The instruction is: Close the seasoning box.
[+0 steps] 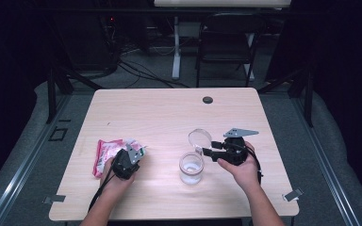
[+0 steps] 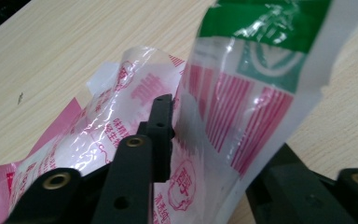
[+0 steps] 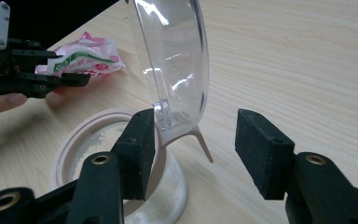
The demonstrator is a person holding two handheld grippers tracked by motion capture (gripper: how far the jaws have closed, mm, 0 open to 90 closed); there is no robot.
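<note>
Several plastic snack packets (image 1: 106, 153) lie at the table's left. My left gripper (image 1: 131, 157) is among them, and its jaws pinch a red-striped packet with a green top (image 2: 247, 93), which stands up between them. A pink packet (image 2: 107, 126) lies just behind. Right of centre stands a white jar (image 1: 191, 167) with its clear hinged lid (image 1: 200, 139) swung up. My right gripper (image 1: 207, 151) is open at the lid's hinge. One pad (image 3: 140, 144) sits beside the hinge and the other stands apart from it. The jar's rim (image 3: 88, 140) is pale and dusty.
A black round grommet (image 1: 208, 100) sits in the tabletop (image 1: 169, 113) near the far edge. A folding chair (image 1: 226, 42) and a desk leg stand beyond the table. Metal clips (image 1: 292, 194) mark the front corners.
</note>
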